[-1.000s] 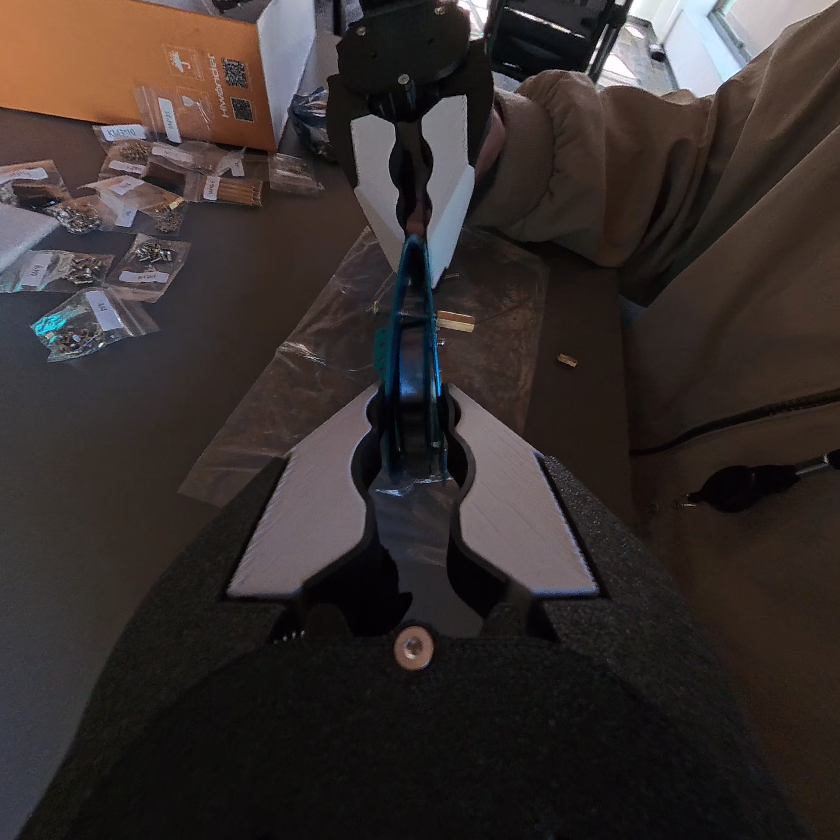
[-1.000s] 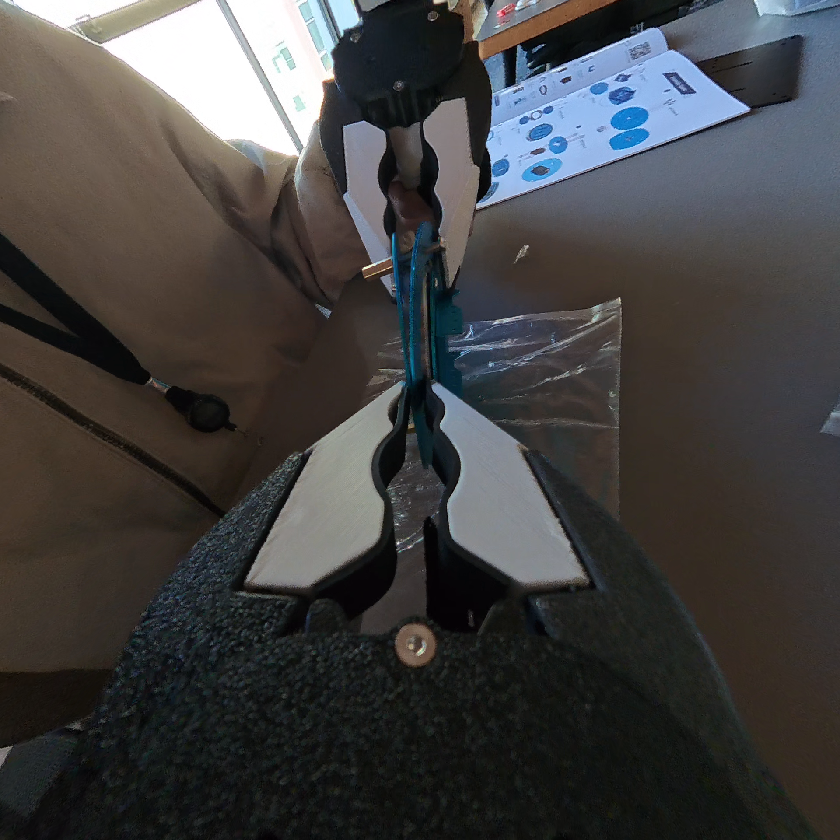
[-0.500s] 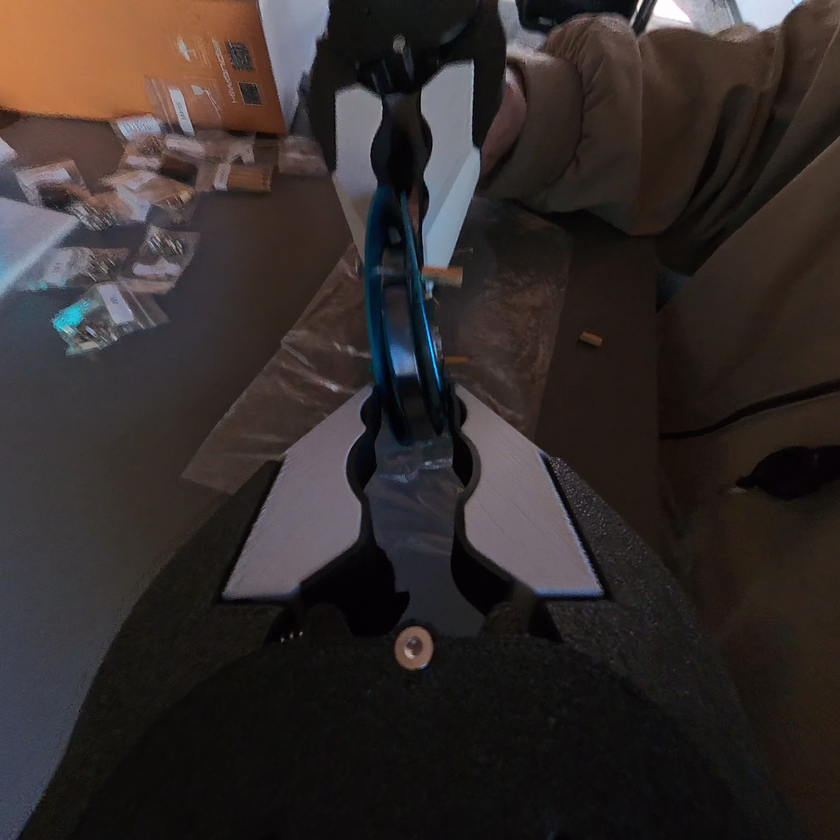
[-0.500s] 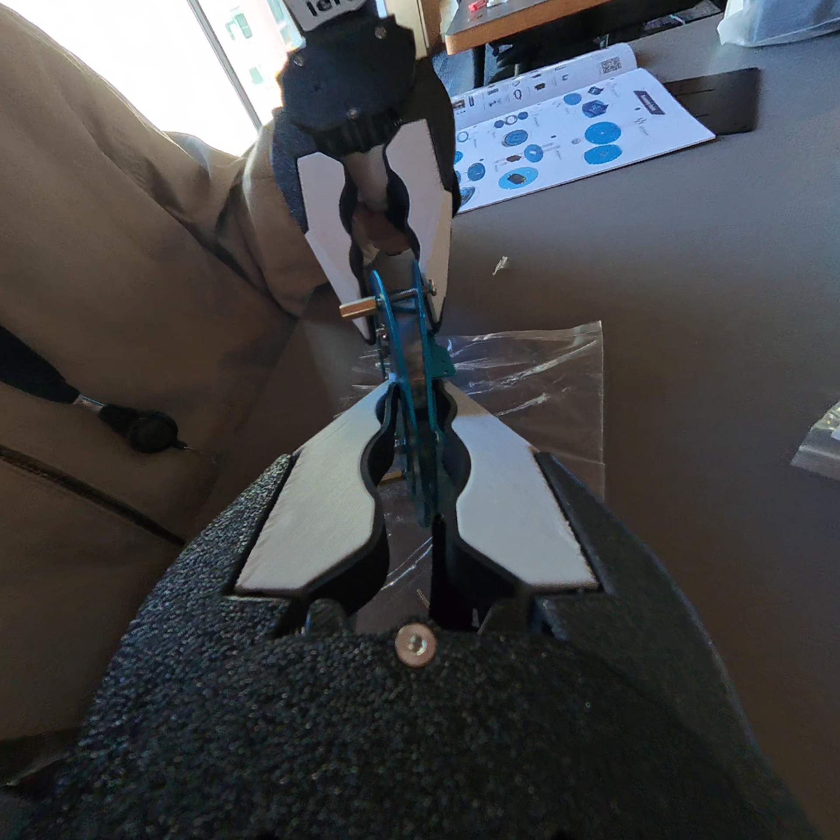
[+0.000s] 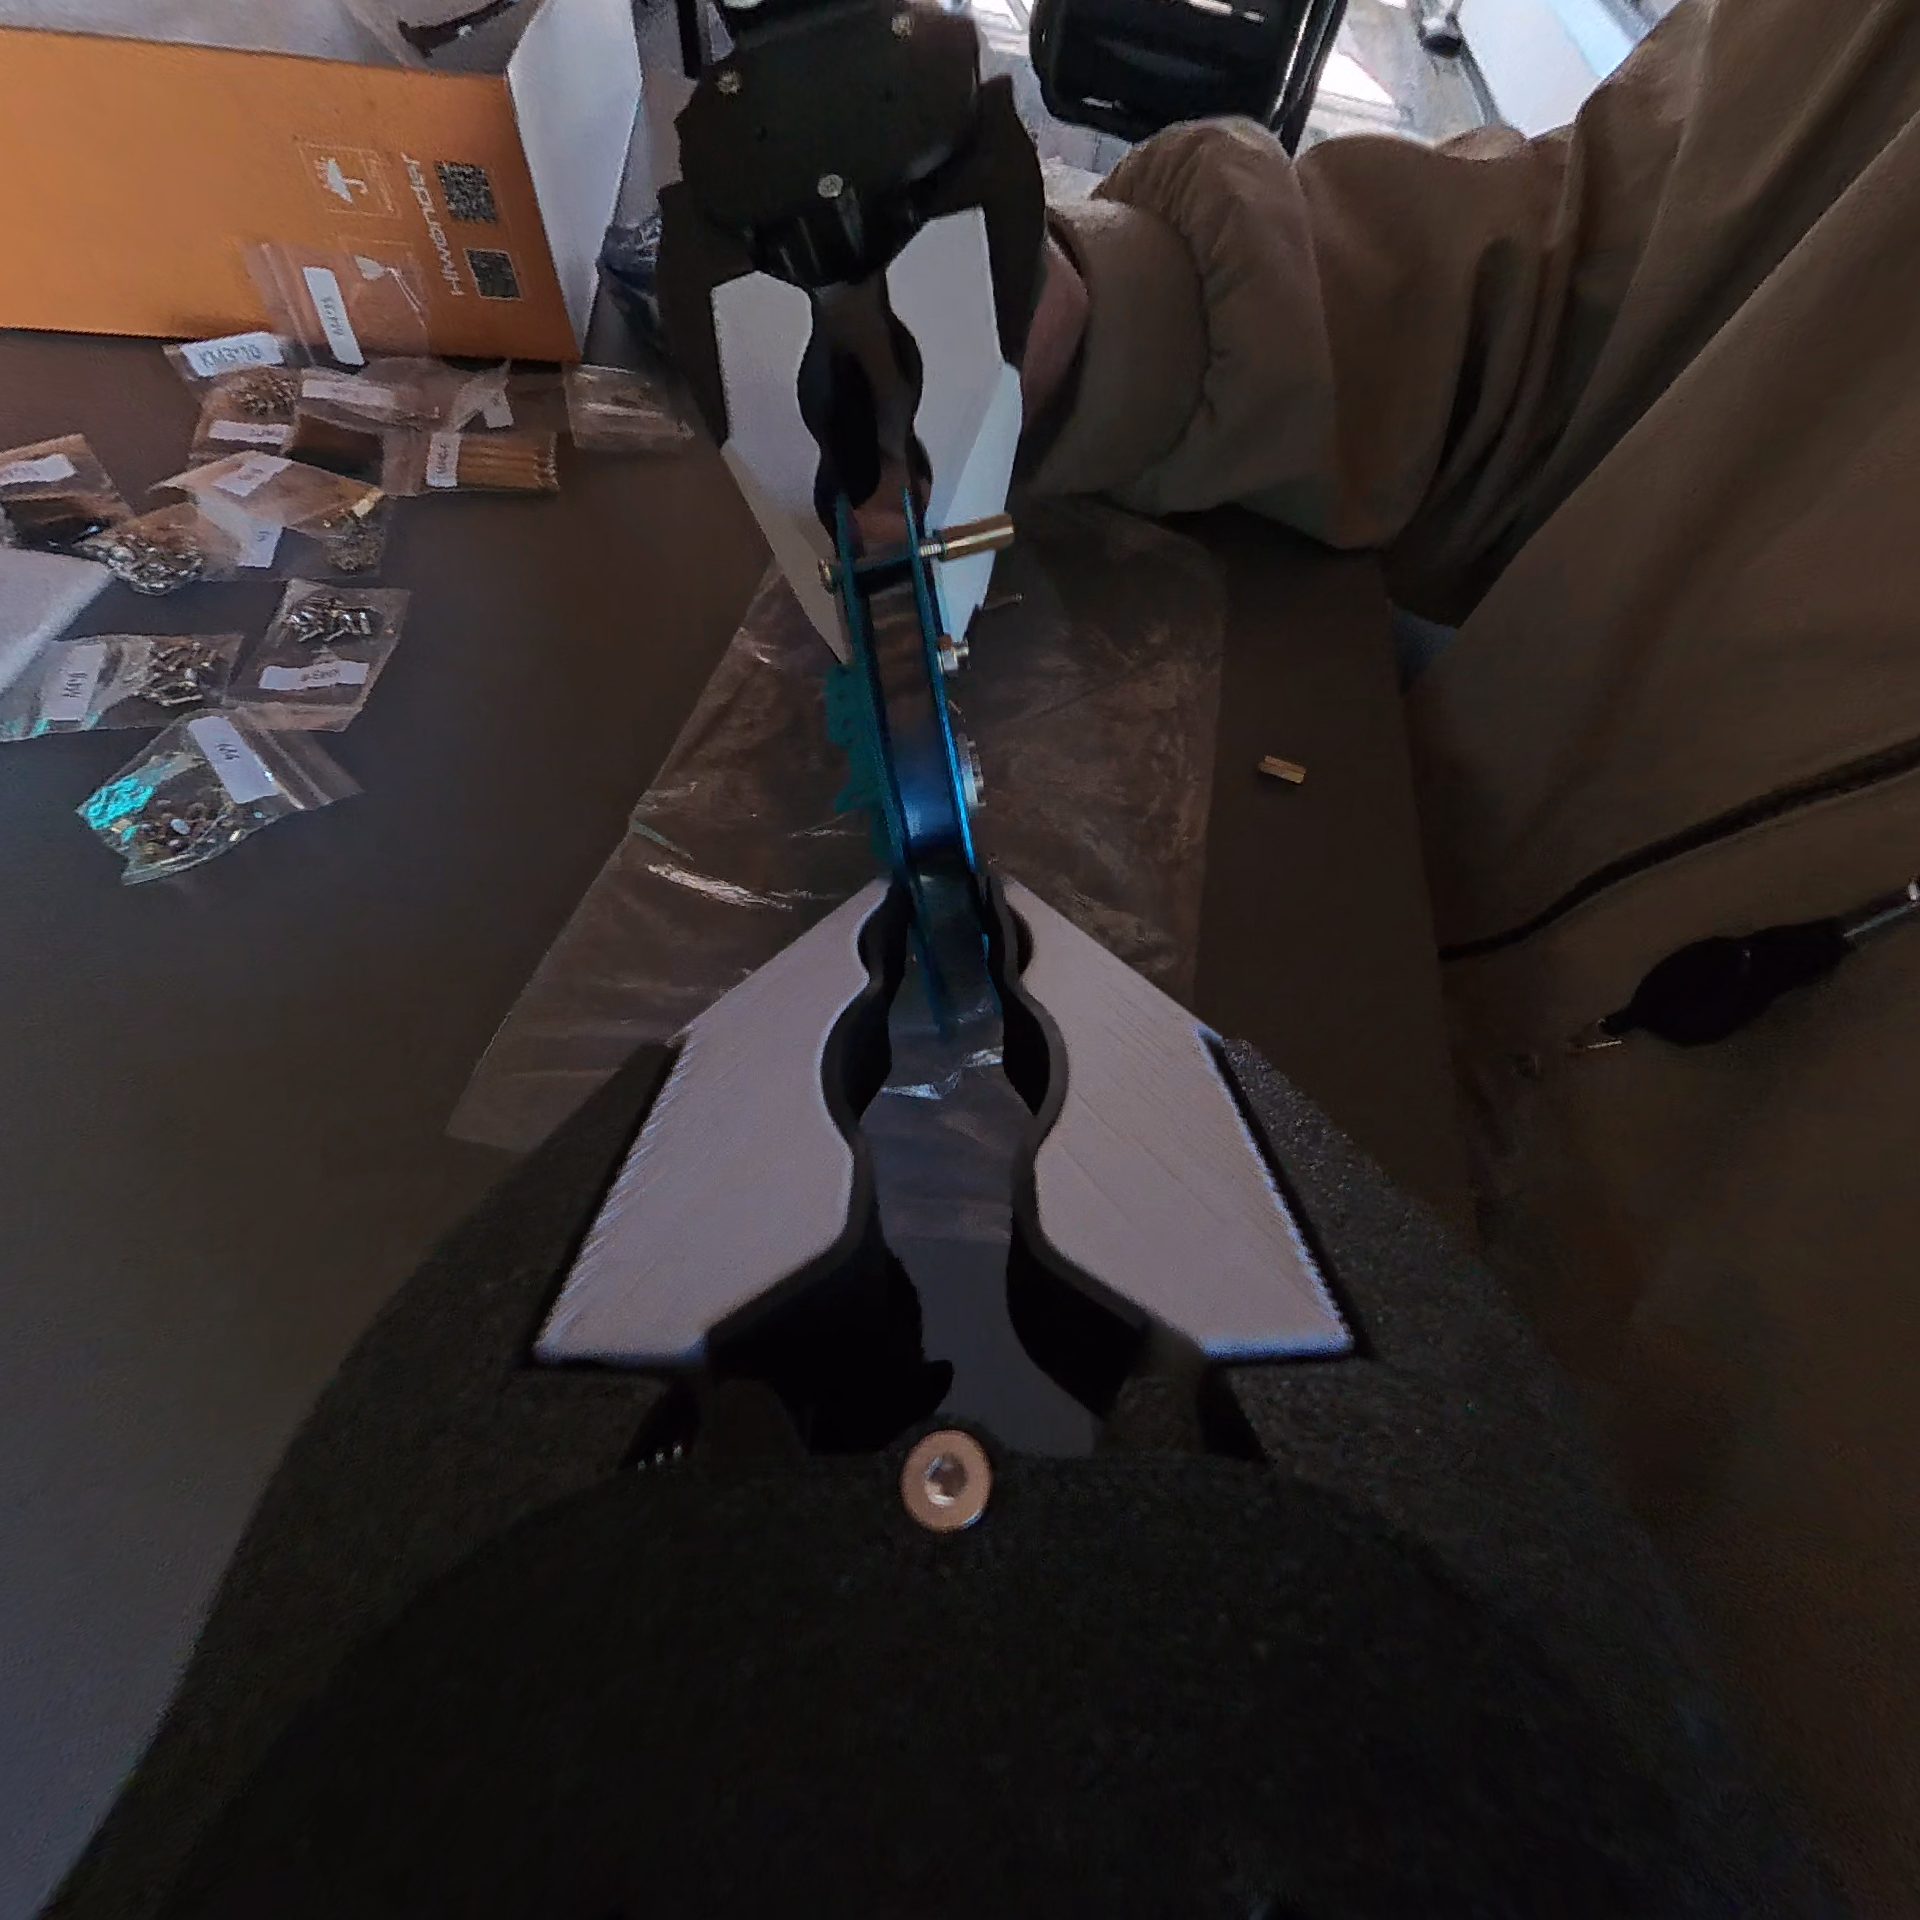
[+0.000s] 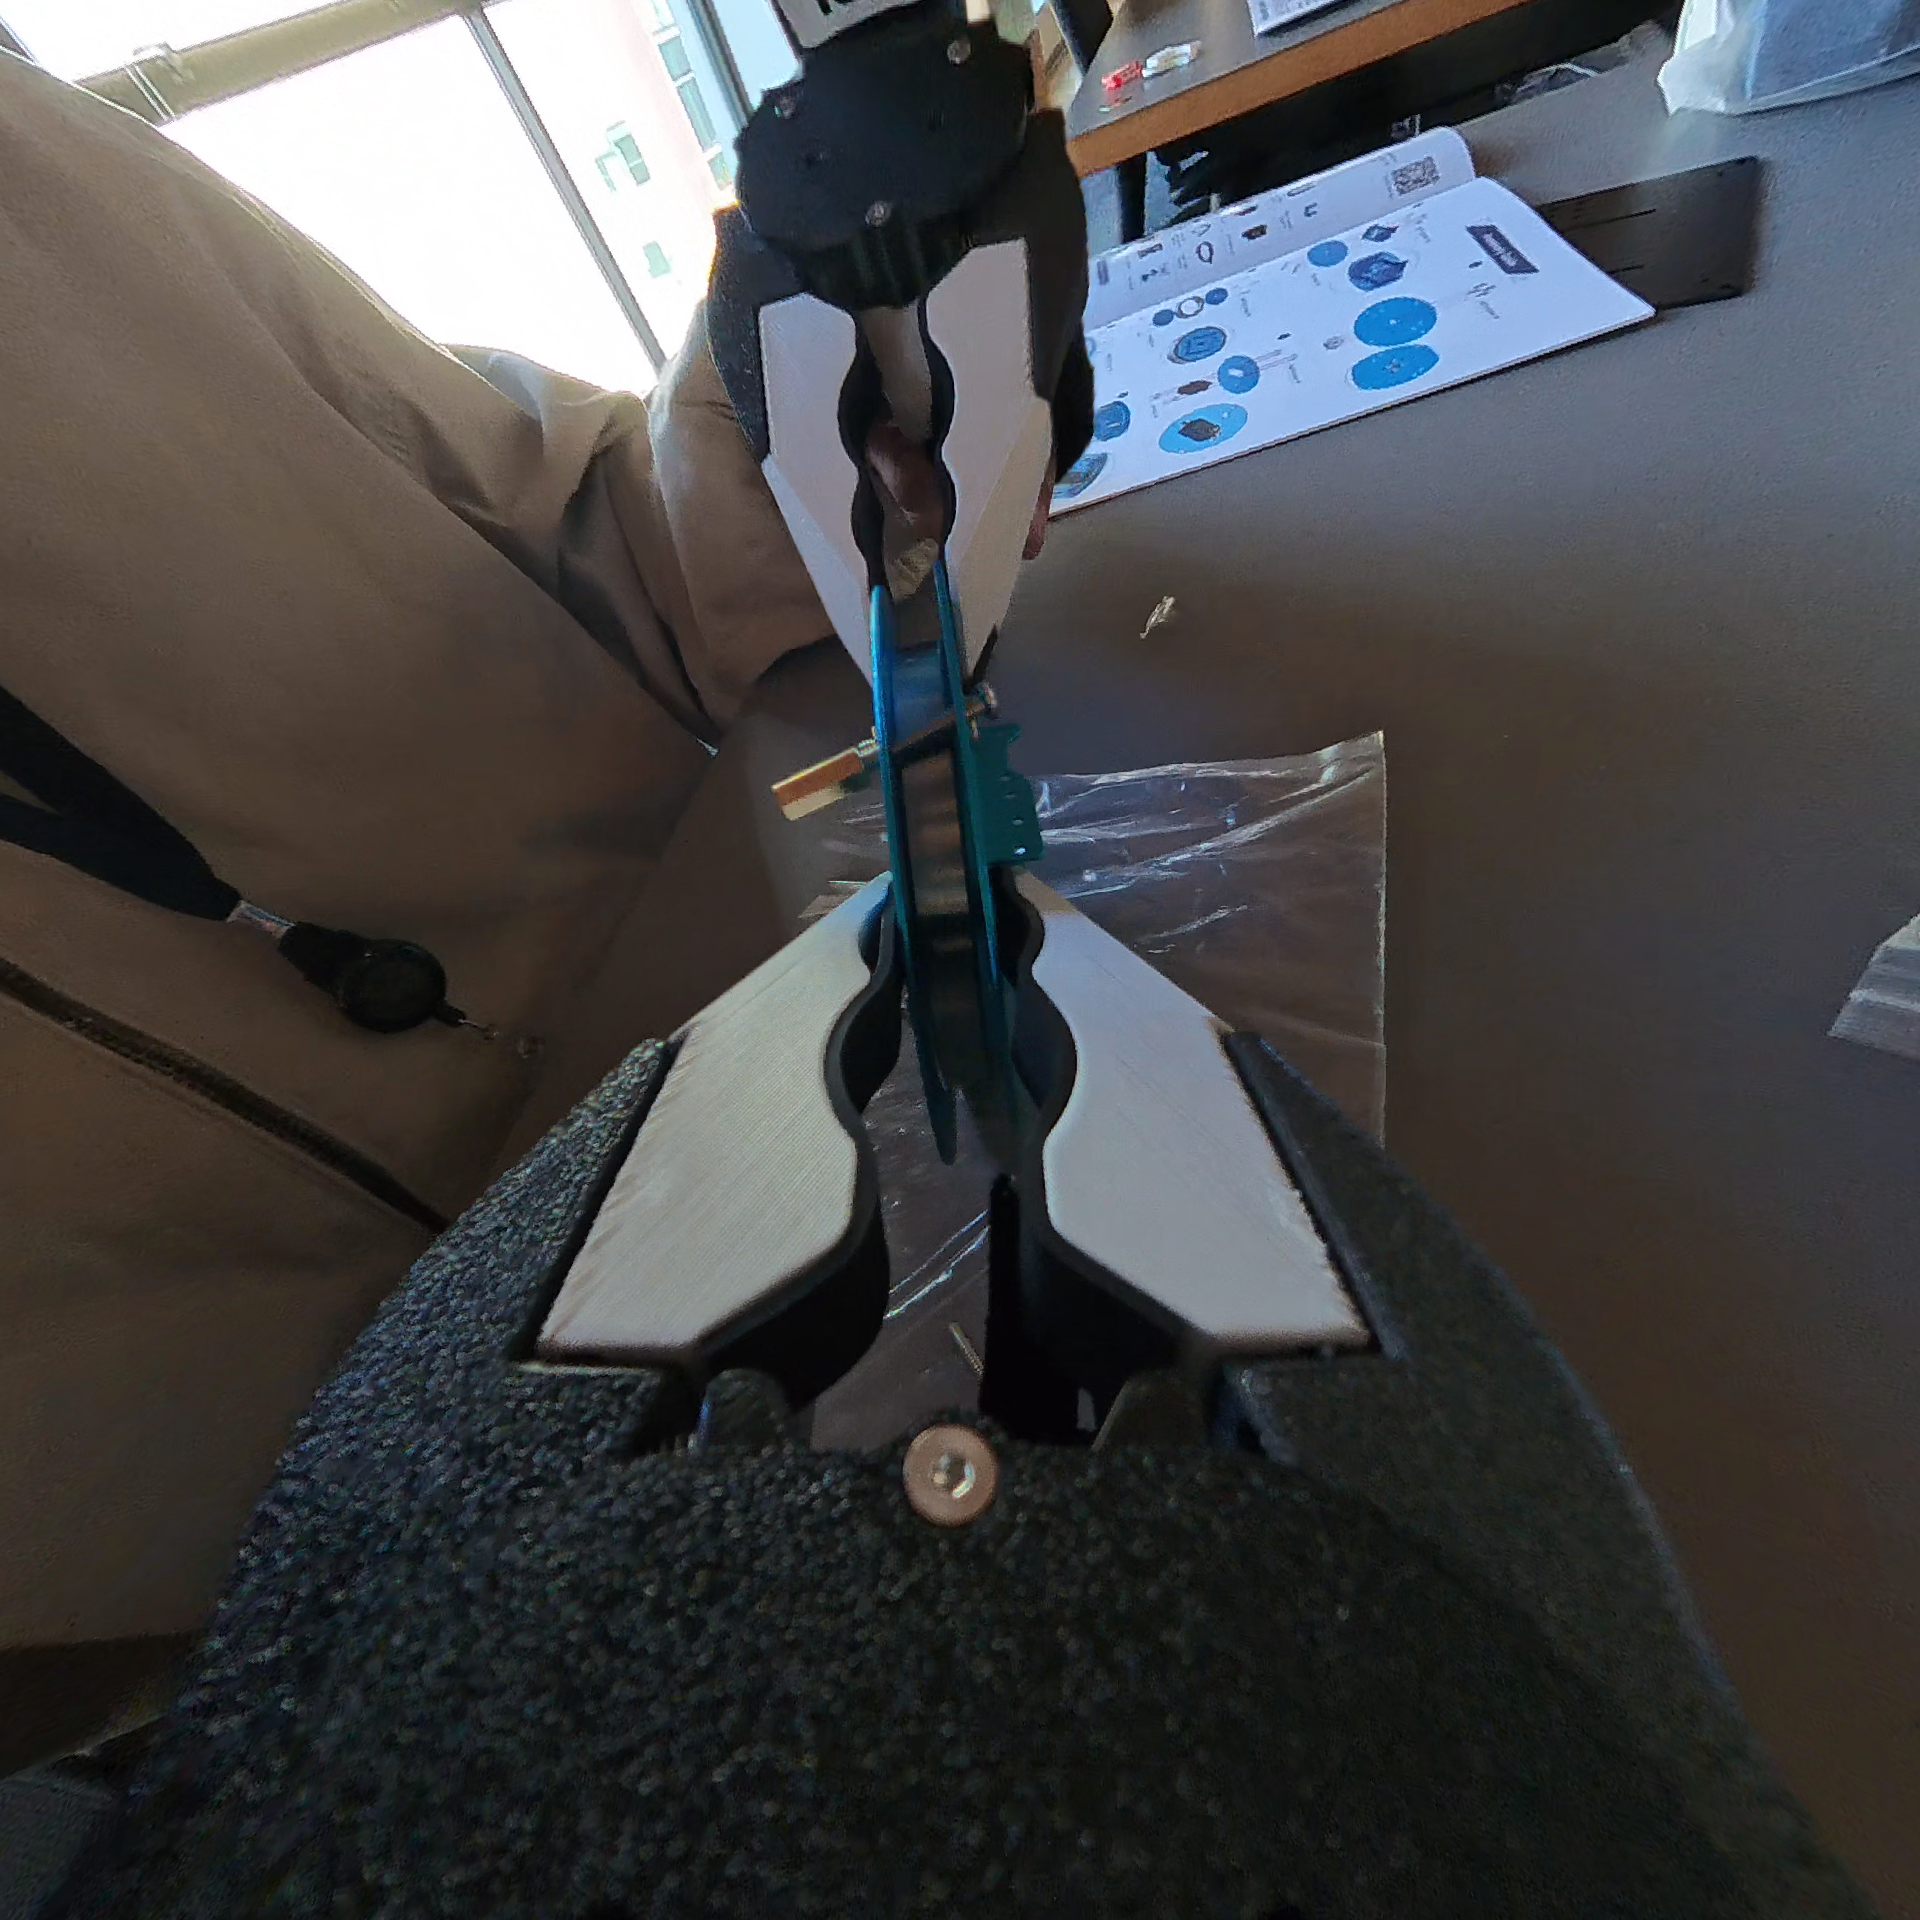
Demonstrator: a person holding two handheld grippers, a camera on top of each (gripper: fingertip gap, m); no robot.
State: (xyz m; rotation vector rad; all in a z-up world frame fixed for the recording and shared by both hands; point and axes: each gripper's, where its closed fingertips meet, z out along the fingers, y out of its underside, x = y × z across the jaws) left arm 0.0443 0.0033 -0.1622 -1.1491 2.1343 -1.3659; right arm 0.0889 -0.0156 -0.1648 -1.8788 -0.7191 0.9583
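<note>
A blue disc assembly [image 5: 920, 769] of two round metal plates, joined by screws and carrying a brass standoff [image 5: 977, 540], is held edge-on in the air between both grippers. My left gripper [image 5: 940, 896] is shut on its near rim. My right gripper [image 5: 894, 582] faces it and is shut on the far rim. In the right wrist view the assembly [image 6: 940, 831] sits between my right gripper [image 6: 951, 904] and the left gripper [image 6: 920, 603], with the standoff [image 6: 816, 795] sticking out to the left. A teal toothed part [image 6: 1013, 800] sits on one plate.
A clear plastic bag [image 5: 1091, 748] lies on the dark table under the assembly. Several small bags of screws [image 5: 229, 665] and an orange box [image 5: 260, 187] lie at the left. A loose brass standoff [image 5: 1276, 771] lies by the tan jacket. An open booklet [image 6: 1351, 332] and a black plate [image 6: 1652, 229] lie beyond. The left gripper's tips are roughly 6 centimetres from the right gripper's.
The disc assembly has turned between the grippers: the brass standoff moved from the left gripper's side toward the right gripper. The right gripper's fingers now straddle both plates, wider than before.
</note>
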